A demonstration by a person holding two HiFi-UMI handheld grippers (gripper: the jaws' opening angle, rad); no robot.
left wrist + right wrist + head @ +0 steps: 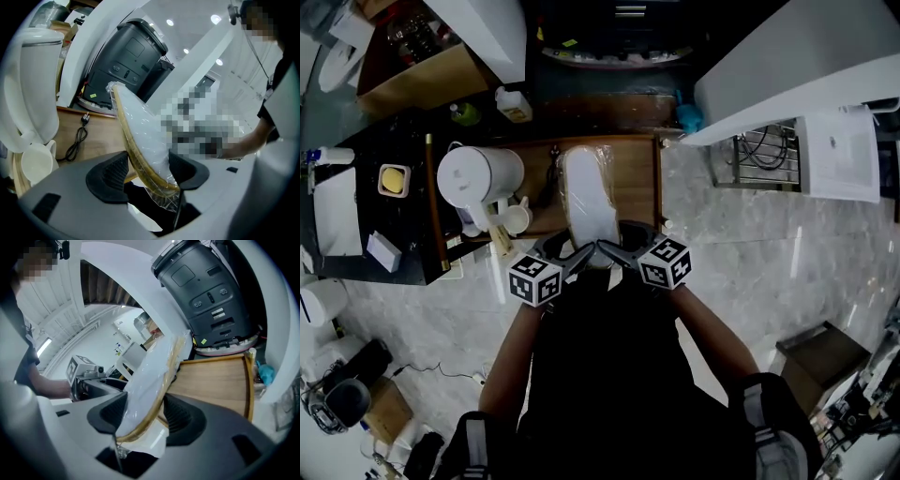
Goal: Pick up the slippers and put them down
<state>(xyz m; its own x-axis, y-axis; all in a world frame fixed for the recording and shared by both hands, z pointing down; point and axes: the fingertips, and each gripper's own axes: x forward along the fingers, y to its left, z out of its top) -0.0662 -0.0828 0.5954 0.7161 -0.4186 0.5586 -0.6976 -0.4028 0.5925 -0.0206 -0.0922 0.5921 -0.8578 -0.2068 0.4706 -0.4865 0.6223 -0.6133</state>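
Finding: you hold the slippers, a white pair sealed in clear plastic, by their near end with both tools at once. The left gripper has its jaws closed on the tan sole edge and the wrapping. The right gripper has its jaws closed the same way on the opposite side. Both sets of jaws stand fairly wide because the pack fills the gap between the pads.

Position: the pack stretches away from you over the wooden counter. It sits to the right of the white kettle and the cup, and apart from both. In both gripper views it tilts upward from the jaws. No view shows whether its far end touches the wood.

Assessment: the pick-up appears done and the put-down is the step in hand.

Next move: bring both hands down together and level so the pack lies flat on the wood. Then part both sets of jaws and draw them straight back. Watch the loose plastic at the near end, which could snag on a pad.
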